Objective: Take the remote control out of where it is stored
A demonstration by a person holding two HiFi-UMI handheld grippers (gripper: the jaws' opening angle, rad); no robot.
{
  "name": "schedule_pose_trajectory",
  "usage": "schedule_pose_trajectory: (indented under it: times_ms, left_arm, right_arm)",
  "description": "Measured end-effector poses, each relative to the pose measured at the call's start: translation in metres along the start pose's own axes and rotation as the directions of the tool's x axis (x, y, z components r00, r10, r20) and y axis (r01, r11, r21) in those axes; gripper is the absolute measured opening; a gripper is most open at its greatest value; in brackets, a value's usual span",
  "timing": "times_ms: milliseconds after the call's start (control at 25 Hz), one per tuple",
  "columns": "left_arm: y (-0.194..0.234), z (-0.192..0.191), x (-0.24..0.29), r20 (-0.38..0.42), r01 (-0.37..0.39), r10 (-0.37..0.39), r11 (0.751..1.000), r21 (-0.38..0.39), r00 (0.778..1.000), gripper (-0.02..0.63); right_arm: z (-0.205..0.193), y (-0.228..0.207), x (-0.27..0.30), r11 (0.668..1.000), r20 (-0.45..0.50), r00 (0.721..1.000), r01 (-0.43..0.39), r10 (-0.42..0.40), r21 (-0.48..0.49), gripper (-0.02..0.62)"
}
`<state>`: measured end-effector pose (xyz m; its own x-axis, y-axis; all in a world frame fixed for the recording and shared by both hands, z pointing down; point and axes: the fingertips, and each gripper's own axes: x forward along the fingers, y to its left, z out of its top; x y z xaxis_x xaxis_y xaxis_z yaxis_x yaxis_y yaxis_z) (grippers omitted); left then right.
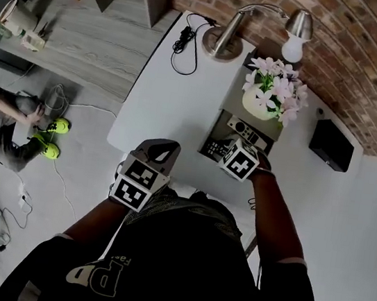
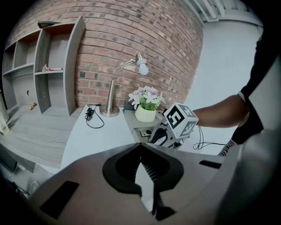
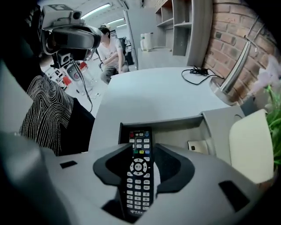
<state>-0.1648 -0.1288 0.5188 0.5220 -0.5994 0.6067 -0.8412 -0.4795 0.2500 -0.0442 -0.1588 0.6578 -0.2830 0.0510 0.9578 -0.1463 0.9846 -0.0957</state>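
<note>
Directly above the open grey drawer (image 3: 175, 121), the right gripper (image 3: 140, 148) pointed steeply down. Its fingers stood apart on either side of the remote control (image 3: 139, 184), which lay buttons-up in the drawer, with a thin gap showing beside one finger. The left gripper (image 2: 141, 147) hovered near the edge of the white tabletop (image 1: 174, 102), its fingers closed on nothing. A white flowerpot (image 1: 258, 104) stood just behind the drawer.
</note>
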Motion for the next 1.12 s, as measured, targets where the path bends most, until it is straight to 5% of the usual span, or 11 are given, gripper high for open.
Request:
schedule_pose_trajectory:
  times_ms: [320, 600, 800, 1120]
  left_arm:
    - [0.011, -0.005, -0.005, 0.010, -0.083, 0.084, 0.993, -0.085, 0.996, 0.008]
    - [0.015, -0.011, -0.010, 0.015, -0.127, 0.130, 0.983, -0.135, 0.991, 0.007]
    - [0.013, -0.011, -0.012, 0.021, -0.137, 0.142, 0.980, -0.146, 0.990, 0.006]
    - [0.005, -0.007, -0.009, 0.030, -0.127, 0.131, 0.984, -0.124, 0.991, 0.007]
  right_arm:
    - [0.005, -0.002, 0.024, 0.987, -0.083, 0.986, -0.149, 0.144, -0.061, 0.211]
    - [0.005, -0.004, 0.027, 0.965, -0.159, 0.957, -0.255, 0.243, -0.061, 0.216]
    - [0.008, 0.000, 0.025, 0.966, -0.156, 0.962, -0.240, 0.224, -0.092, 0.195]
    - [0.011, -0.005, 0.006, 0.995, 0.002, 0.997, -0.071, 0.071, -0.068, 0.125]
